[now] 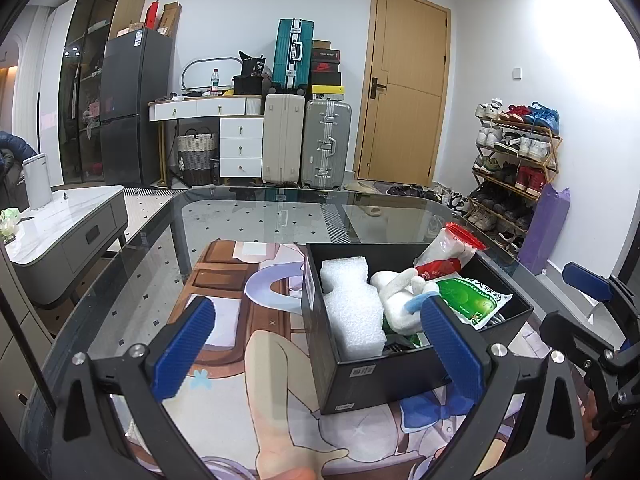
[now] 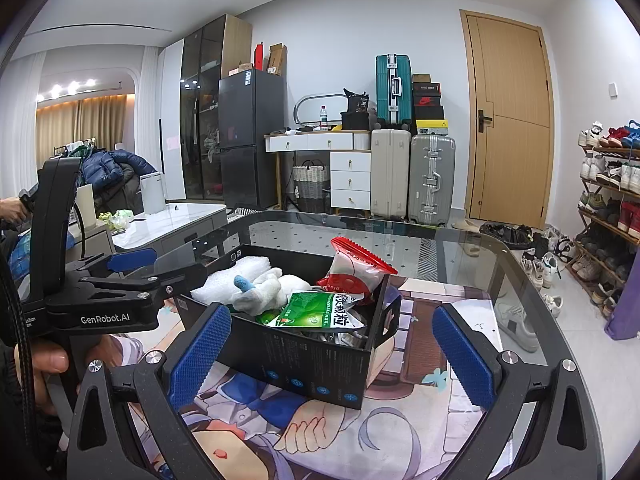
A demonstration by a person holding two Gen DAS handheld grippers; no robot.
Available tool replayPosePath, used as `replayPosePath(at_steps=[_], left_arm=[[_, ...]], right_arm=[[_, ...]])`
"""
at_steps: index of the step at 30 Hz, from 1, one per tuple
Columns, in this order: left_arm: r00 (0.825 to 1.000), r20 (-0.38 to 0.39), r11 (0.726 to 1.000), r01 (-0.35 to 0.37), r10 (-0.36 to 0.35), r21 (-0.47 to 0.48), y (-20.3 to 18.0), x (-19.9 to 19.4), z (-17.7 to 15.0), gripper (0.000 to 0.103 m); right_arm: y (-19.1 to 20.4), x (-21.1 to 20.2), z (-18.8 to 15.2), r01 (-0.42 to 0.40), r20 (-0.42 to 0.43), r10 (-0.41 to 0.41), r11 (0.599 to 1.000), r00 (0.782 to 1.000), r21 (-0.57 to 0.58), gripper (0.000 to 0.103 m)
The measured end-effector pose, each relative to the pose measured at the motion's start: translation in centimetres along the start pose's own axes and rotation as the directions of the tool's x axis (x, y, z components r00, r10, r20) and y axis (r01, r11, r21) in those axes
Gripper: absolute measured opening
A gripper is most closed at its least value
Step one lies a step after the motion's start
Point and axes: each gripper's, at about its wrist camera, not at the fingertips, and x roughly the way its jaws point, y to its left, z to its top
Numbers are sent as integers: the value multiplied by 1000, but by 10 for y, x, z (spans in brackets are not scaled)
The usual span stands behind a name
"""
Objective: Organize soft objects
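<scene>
Both sets of jaws stand wide apart and hold nothing: the left gripper (image 1: 320, 350) hovers over the printed mat (image 1: 240, 392) with its right-hand pad overlapping the near corner of the black box (image 1: 384, 376), and the right gripper (image 2: 332, 354) faces the same black box (image 2: 304, 360) from the other side, one pad to each side of its near wall. Inside the box lie the soft objects — one white foam block (image 1: 352, 308) along the left wall, one white plush toy with blue tips (image 1: 400, 292) at the centre, one green snack packet (image 1: 472, 298) over the right edge, and one red-and-white sealed bag (image 1: 448, 250) leaning up at the far corner. Further items sit beneath the green packet, too hidden to identify or count. Outward from the box, the mat shows no loose soft object in either view, and the glass surface (image 1: 280, 216) beyond it carries none that can be seen. Judged from this arrangement, the task appears near its end — four visible soft items already gathered in one box, nothing visibly left to collect, and perhaps only tidying of the packet and bag that overhang the rim.
</scene>
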Motion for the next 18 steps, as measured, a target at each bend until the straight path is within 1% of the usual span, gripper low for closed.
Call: replayPosePath(at_steps=[18], left_arm=[[1000, -1, 1000, -1, 1, -3, 1, 0, 0, 103]], right_arm=[[0, 0, 0, 1, 1, -1, 1000, 1000, 0, 102]])
